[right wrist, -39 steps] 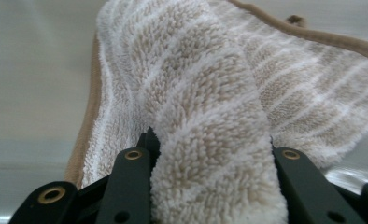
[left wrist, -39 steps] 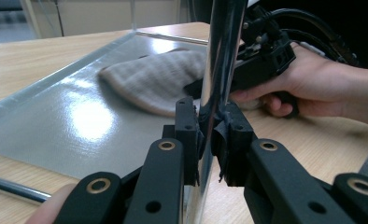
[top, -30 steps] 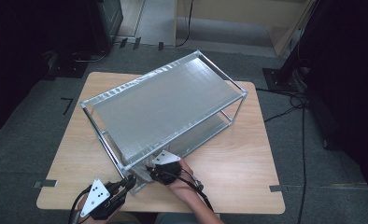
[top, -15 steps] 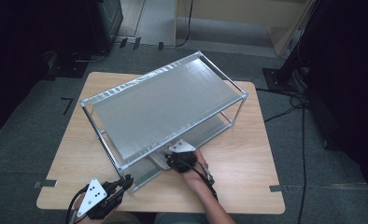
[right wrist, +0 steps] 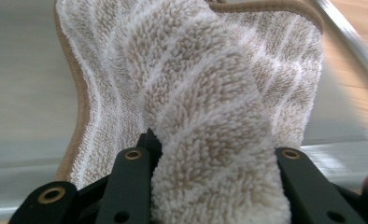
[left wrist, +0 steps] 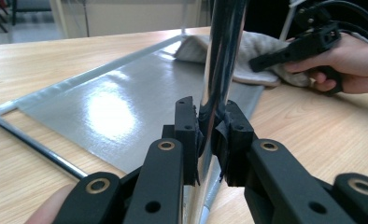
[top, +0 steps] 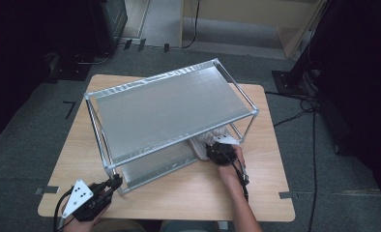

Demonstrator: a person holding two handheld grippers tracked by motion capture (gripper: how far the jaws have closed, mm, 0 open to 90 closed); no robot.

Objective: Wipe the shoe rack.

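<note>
The lower shelf [top: 154,166] of the metal rack [top: 169,104] is being wiped with a towel [right wrist: 205,93] pinched in the right gripper [top: 216,151], while a chrome leg [left wrist: 222,60] is being clamped by the left gripper [left wrist: 213,135]; another steady sweep along the shelf is likely being called for next.

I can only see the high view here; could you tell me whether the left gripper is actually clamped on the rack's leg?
Observer: Yes, in the left gripper view the left gripper has its jaws shut on the shiny corner post of the rack.
Operator: Thank you. And what is the right gripper holding?
Observer: The right gripper pinches a thick fold of a beige striped towel.
Operator: Where does the towel lie?
Observer: On the rack's lower shelf, at its far edge.
</note>
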